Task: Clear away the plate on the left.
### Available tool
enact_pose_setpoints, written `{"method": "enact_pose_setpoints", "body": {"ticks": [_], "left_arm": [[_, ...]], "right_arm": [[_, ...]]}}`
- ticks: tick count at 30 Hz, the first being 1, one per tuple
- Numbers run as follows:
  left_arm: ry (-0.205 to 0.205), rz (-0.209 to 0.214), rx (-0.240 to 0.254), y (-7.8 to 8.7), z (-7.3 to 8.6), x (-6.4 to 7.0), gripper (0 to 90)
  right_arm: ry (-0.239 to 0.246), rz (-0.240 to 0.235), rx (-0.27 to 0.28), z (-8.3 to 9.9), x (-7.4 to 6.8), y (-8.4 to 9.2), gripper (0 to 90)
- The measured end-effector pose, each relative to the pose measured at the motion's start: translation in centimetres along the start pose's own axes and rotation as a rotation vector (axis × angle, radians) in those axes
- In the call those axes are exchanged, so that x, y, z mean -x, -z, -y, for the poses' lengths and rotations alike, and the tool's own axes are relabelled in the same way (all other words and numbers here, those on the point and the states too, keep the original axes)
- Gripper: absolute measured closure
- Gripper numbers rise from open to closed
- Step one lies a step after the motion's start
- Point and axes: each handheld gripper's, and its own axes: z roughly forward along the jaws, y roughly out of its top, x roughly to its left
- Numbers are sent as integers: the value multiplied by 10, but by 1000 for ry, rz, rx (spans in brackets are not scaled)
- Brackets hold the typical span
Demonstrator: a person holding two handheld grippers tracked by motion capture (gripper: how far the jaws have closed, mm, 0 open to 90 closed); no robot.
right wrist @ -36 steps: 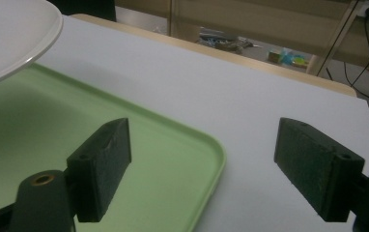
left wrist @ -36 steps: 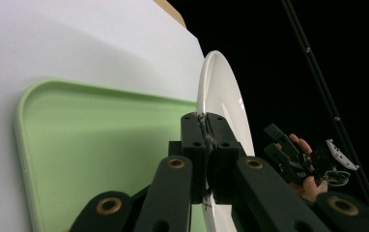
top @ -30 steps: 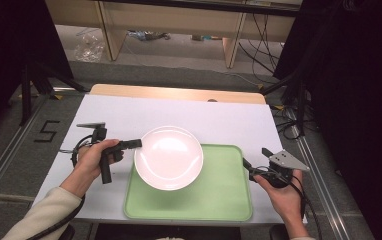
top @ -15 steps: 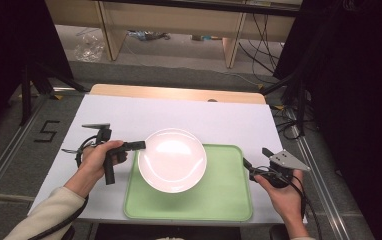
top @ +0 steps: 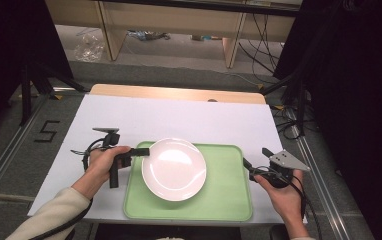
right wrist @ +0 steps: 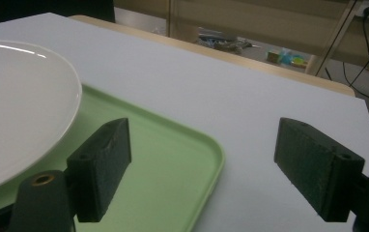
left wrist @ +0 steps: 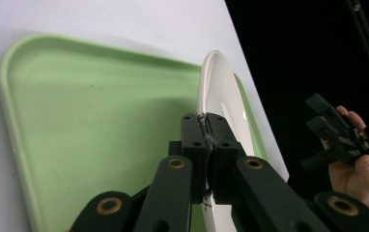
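A white plate (top: 174,169) lies over the left half of a green tray (top: 229,200). My left gripper (top: 146,151) is shut on the plate's left rim. In the left gripper view the jaws (left wrist: 205,126) pinch the edge of the plate (left wrist: 221,92) over the tray (left wrist: 91,111). I cannot tell whether the plate touches the tray. My right gripper (top: 255,159) stands open by the tray's right edge, nothing between its pads. In the right gripper view its jaws (right wrist: 206,154) frame the tray's far right corner (right wrist: 211,145), with the plate (right wrist: 18,96) to their left.
The tray sits at the near edge of a white table (top: 179,117), whose far side has a wooden strip (top: 179,92). Cables (top: 284,120) hang off the right side. Shelving and floor clutter lie beyond the table.
The plate and the left gripper holding it have shifted a little toward the near edge of the table, further over the tray. The right gripper has stayed put.
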Motion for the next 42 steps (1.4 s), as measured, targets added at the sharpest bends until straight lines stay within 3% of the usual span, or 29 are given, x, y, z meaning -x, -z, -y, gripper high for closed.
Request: {"method": "enact_pose_setpoints", "body": {"ticks": [17, 21, 22, 23, 26, 28, 31, 33, 36, 37, 38, 39, 42], "left_arm": [[13, -21, -38, -14, 7, -2, 870], [-3, -22, -43, -16, 8, -4, 870], [-74, -32, -41, -17, 8, -6, 868], [-100, -64, -42, -18, 9, -4, 867], [-145, -81, -60, -18, 9, -4, 857], [-191, -127, -68, -21, 10, -1, 834], [-223, -144, -86, -23, 12, -1, 773], [-224, -115, -87, -24, 12, 2, 754], [-302, -137, -67, -25, 12, 8, 670], [-326, -139, -67, -24, 12, 9, 587], [-375, -149, -50, -24, 12, 10, 587], [-446, -158, -25, -24, 12, 12, 530], [-570, -187, 27, -22, 12, 18, 370]], "right_arm": [[0, -1, 1, 0, 0, 0, 216], [0, -1, 0, 0, 0, 0, 216], [0, -1, 0, 0, 0, 0, 215], [0, 1, 0, 0, 0, 0, 215], [1, 0, -1, 0, 0, 0, 214], [1, 0, -1, 0, 0, 0, 213], [2, -2, -3, 0, 0, 0, 213], [2, -1, 0, 0, 0, 0, 213], [2, -3, -1, 0, 0, 0, 213], [3, -1, -1, 0, 0, 0, 213], [3, -1, -1, 0, 0, 0, 213], [3, -1, -2, 0, 0, 0, 213], [3, -1, -1, 0, 0, 0, 213]]}}
